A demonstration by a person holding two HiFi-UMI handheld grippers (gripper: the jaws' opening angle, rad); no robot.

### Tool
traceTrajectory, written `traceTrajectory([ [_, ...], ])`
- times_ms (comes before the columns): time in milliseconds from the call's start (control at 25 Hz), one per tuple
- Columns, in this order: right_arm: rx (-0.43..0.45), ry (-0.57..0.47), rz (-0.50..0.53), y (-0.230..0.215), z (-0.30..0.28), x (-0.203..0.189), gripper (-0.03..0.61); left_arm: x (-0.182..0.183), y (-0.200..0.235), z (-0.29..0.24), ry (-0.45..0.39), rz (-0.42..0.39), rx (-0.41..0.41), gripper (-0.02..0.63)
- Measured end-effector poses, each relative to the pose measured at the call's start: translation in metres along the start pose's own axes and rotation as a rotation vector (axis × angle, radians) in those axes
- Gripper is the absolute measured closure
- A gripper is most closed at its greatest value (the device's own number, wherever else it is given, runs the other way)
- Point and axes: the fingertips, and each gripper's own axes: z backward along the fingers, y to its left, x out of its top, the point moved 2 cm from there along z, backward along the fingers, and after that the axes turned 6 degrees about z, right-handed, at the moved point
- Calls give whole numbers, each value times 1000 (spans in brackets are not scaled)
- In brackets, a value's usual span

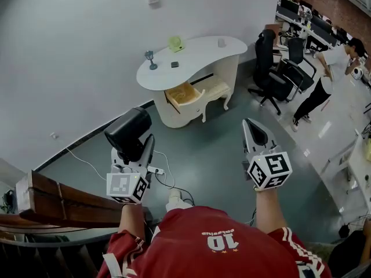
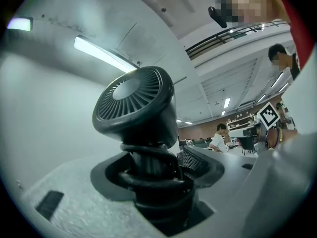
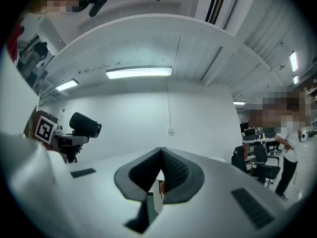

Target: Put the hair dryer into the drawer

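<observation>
- Your left gripper (image 1: 138, 150) is clamped on the handle of the black hair dryer (image 1: 127, 131). The cord is coiled round that handle and the barrel stands above the jaws. Your right gripper (image 1: 253, 131) carries nothing, with its jaws pressed together at the tip. It is level with the left one and well apart from it.
- The white dressing table (image 1: 197, 54) stands against the wall across the grey floor, well apart from both grippers. That whole stretch of floor lies between you and it.
- Its drawer (image 1: 186, 93) is pulled out below the tabletop and shows a pale wooden inside. It looks empty from here, though its rear part is hidden under the tabletop.
- The hair dryer is in your left grip, up off the floor and nowhere near the drawer. By the look of it, the pickup is done and the drawer is ready. What is left is to carry the dryer over, lower it into the opening and let go.
- The small things sit on the tabletop, not in the drawer: a stemmed glass (image 1: 151, 58), a green object (image 1: 175, 43), a small dark item (image 1: 174, 64) and a white cup (image 1: 221, 41). None of them blocks the drawer's mouth.
</observation>
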Motion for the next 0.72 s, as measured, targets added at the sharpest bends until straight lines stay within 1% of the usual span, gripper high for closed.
traceTrajectory([
  [240,60,-30,-32,10,9,5,575,1,0,8,23,-23,0,305],
  [400,82,-25,-45,11,4,5,575,1,4,2,48,-28,-5,305],
  [480,91,-27,-67,11,3,-4,575,-7,5,0,56,-8,-27,305],
  [600,105,-27,-91,11,-2,-15,575,-20,8,-8,56,52,-66,305],
  [720,110,-7,-81,10,-17,-21,575,-29,16,-27,76,68,-83,305],
])
